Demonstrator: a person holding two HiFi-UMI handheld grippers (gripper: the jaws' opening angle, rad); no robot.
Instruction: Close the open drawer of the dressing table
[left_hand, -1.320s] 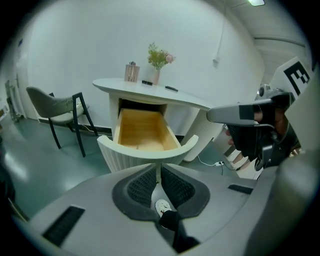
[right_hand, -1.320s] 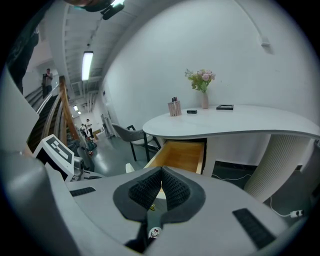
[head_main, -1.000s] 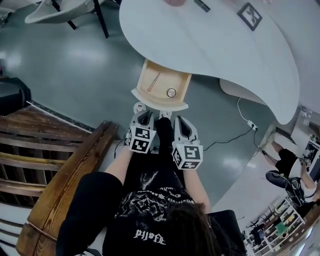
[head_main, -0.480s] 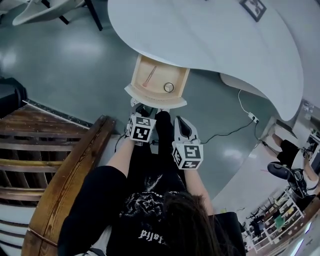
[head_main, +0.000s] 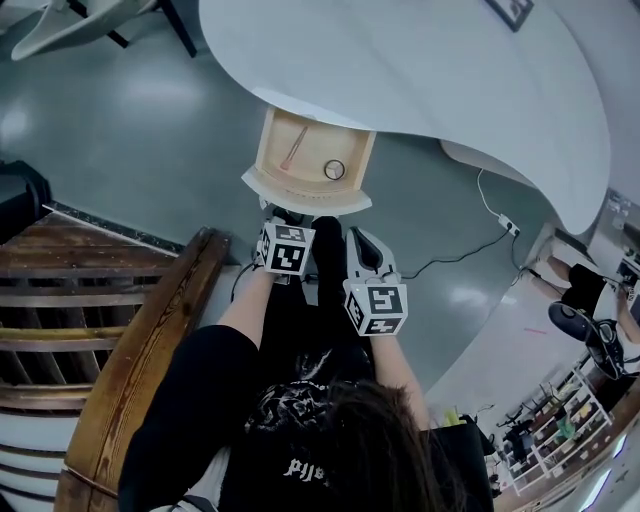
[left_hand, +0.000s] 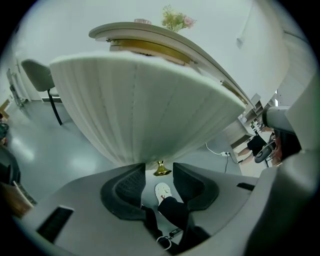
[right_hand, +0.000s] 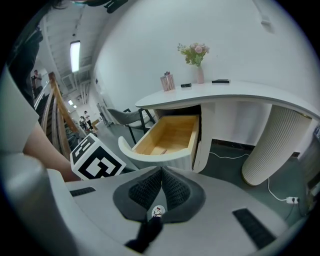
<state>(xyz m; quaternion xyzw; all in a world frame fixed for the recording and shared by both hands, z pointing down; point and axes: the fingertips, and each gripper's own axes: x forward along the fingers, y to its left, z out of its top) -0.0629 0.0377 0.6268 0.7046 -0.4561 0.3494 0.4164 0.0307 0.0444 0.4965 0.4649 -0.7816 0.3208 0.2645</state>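
Drawer (head_main: 300, 196) of the white dressing table (head_main: 430, 80), pulled out, its curved front facing the person. Left gripper (left_hand: 159, 174): 2 jaws standing apart, having just been opening, with the brass knob (left_hand: 161, 169) below the drawer front showing in the gap, neither pad pressing on it. Right gripper (right_hand: 162, 170): jaws closed tip to tip on nothing, held just beside the left, short of the drawer

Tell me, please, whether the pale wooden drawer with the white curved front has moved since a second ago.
No. The pale wooden drawer sticks out just as far from the edge of the white tabletop; only the camera has shifted.
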